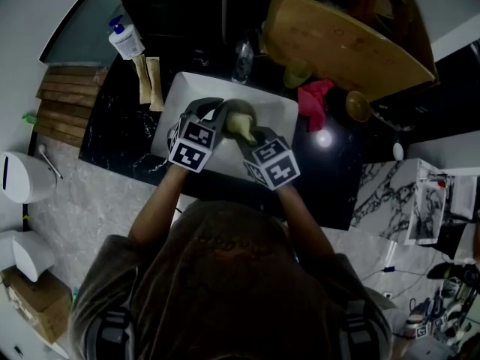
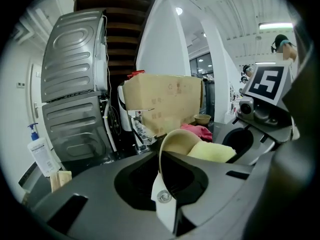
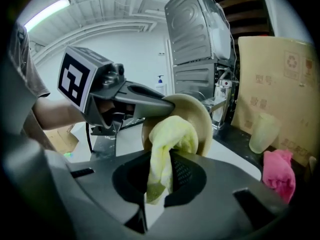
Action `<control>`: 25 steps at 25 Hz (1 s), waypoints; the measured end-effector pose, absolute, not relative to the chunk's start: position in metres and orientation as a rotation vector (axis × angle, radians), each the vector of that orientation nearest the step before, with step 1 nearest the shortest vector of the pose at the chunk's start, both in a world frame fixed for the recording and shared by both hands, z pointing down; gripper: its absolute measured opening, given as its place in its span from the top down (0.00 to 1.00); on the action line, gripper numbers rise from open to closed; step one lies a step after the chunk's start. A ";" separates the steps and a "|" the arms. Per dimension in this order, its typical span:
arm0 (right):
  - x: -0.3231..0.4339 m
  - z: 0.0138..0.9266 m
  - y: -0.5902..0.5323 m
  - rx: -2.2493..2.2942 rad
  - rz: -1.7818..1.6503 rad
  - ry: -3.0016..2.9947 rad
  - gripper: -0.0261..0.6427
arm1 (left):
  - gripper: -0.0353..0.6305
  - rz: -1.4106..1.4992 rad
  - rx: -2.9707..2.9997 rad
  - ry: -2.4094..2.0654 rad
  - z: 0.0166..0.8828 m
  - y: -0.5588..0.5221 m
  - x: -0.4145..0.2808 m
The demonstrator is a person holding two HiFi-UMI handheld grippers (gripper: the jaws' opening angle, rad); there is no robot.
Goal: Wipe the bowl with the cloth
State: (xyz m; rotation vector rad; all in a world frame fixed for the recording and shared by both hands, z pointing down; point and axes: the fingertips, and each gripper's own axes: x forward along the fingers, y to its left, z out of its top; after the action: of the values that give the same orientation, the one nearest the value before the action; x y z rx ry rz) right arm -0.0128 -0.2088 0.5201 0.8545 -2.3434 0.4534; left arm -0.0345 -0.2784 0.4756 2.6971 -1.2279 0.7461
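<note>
1. Above the white rectangular sink [image 1: 187, 88], set in the black marbled table [image 1: 112, 137], both pairs of tongs meet at a beige round bowl [image 1: 241, 112]. The bowl is held clear of the basin and tipped up on its edge.
2. The left tongs [image 2: 167, 186] pinch the bowl's rim. The thin wall runs between the two jaws, and the rest of the bowl stands up just beyond their tips.
3. The right tongs [image 3: 159, 194] are clamped on a crumpled pale yellow cloth [image 3: 169, 144]. It rises from between the jaws and bunches against the inside of the bowl.
4. In the right gripper view the bowl's hollow faces the right tongs, and the left tongs reach in from the left to its upper rim.
5. In the left gripper view the cloth sits just right of the bowl, touching it, with the right tongs close behind.
6. A crumpled pink cloth [image 1: 315, 102] lies on the table right of the sink.
7. A white pump bottle [image 1: 125, 40] stands near the table's far left corner, well apart from the bowl.
8. A brown cardboard box [image 1: 345, 40] sits beyond the sink.
</note>
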 end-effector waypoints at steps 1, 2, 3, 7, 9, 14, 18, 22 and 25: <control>-0.016 0.521 -0.207 0.839 0.454 -2.346 0.93 | 0.91 0.747 2.695 -1.223 0.476 -0.277 -0.034; -0.019 0.522 -0.205 0.824 0.452 -2.349 0.93 | 0.91 0.745 2.692 -1.216 0.478 -0.277 -0.033; -0.023 0.523 -0.204 0.811 0.446 -2.355 0.93 | 0.91 0.742 2.690 -1.210 0.480 -0.276 -0.032; -0.030 0.522 -0.201 0.777 0.438 -2.368 0.93 | 0.91 0.740 2.685 -1.202 0.482 -0.273 -0.030; -0.031 0.520 -0.201 0.773 0.431 -2.375 0.93 | 0.91 0.743 2.688 -1.193 0.482 -0.271 -0.028; -0.031 0.509 -0.206 0.784 0.392 -2.406 0.93 | 0.91 0.779 2.717 -1.166 0.485 -0.265 -0.020; -0.026 0.500 -0.216 0.822 0.358 -2.419 0.93 | 0.91 0.804 2.726 -1.140 0.489 -0.261 -0.015; -0.015 0.492 -0.229 0.911 0.340 -2.422 0.93 | 0.91 0.809 2.718 -1.111 0.492 -0.260 -0.015; -0.009 0.486 -0.237 0.968 0.320 -2.427 0.93 | 0.91 0.794 2.713 -1.107 0.493 -0.260 -0.014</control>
State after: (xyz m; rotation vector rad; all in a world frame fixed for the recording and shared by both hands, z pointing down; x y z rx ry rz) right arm -0.0091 -0.2372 0.4855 0.9684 -2.4275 0.3205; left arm -0.0141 -0.2597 0.4928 2.7127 -1.1069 0.7940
